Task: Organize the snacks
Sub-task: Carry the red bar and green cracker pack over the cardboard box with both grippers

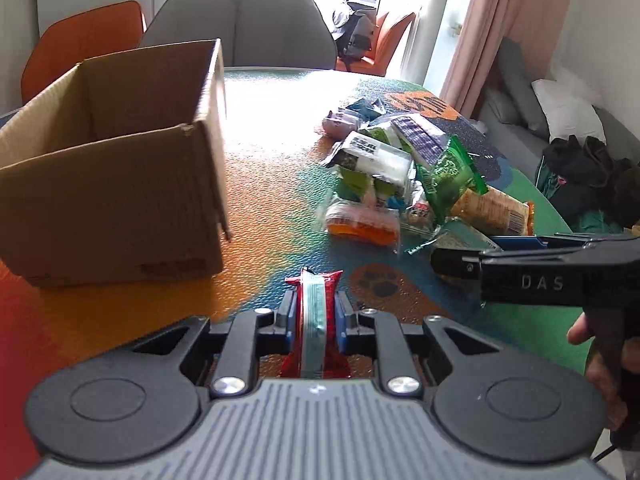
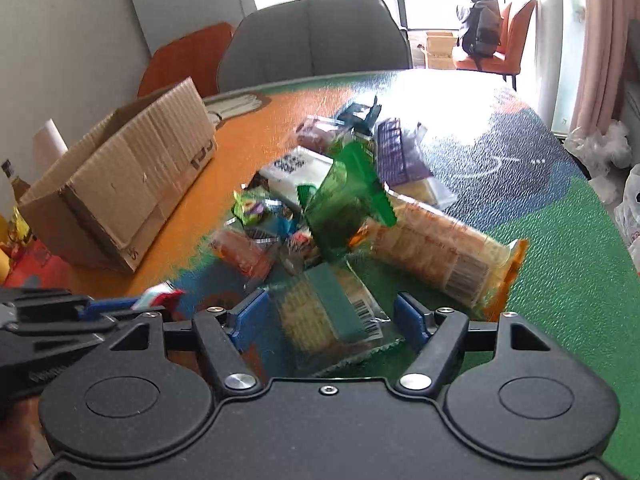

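The left gripper [image 1: 314, 316] has its jaws pinched tight on a thin red and pale-teal foil snack packet [image 1: 314, 320], held edge-on at the bottom centre of the left wrist view, above the colourful textured table mat [image 1: 260, 200]. The open brown cardboard box [image 1: 112, 184] stands at the upper left of that frame, its near wall well apart from the held packet and its inside seemingly bare as far as can be seen. The right gripper [image 2: 326, 322] sits at the lower centre of its own view with jaws spread wide, either side of a clear-wrapped cracker packet with a dark green band [image 2: 324, 314], though whether the pads touch it I cannot tell through the blur. Beyond it, mid-frame, lies the loose heap of snack packets [image 2: 340, 200], including a long orange-ended biscuit sleeve [image 2: 440, 252]. The step in hand looks like carrying one snack to the box while the other gripper lines up the next pick. Next, the left likely needs to lift over the box rim and release; the right, to close squarely across the crackers.
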### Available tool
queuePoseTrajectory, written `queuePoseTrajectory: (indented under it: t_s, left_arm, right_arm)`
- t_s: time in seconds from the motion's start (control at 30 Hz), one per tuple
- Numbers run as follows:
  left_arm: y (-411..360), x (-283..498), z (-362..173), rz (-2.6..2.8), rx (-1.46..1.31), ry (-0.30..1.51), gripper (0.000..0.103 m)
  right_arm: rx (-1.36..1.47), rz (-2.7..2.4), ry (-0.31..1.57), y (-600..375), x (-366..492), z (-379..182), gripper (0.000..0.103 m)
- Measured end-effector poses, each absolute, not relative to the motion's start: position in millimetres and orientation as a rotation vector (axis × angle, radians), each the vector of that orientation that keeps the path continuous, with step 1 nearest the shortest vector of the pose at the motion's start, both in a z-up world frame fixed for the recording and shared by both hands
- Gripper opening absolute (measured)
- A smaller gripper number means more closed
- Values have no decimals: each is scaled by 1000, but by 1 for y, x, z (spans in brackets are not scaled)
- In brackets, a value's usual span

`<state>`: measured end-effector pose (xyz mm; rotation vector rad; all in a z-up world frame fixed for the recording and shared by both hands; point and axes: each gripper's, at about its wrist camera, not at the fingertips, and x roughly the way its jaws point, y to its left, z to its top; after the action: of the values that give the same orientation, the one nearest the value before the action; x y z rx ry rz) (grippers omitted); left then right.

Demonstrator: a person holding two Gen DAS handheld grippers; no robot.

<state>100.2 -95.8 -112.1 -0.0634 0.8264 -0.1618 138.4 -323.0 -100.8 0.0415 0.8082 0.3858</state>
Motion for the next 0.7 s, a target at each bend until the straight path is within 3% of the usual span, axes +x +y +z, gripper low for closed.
queuePoseTrajectory:
  t_s: [0.1,0.33,0.7]
  left_arm:
    - [-89,98,-114,-155,-66,830,18]
    - [-80,95,-112,-167,-91,821,18]
    - [-63,82,-97,-188,-115,778,18]
  right_arm:
    - [-23,376,801,-315,131,-102,70]
    - [-115,346,788,-304,116,-100,48]
    - [-3,369,779,-305,106,-79,46]
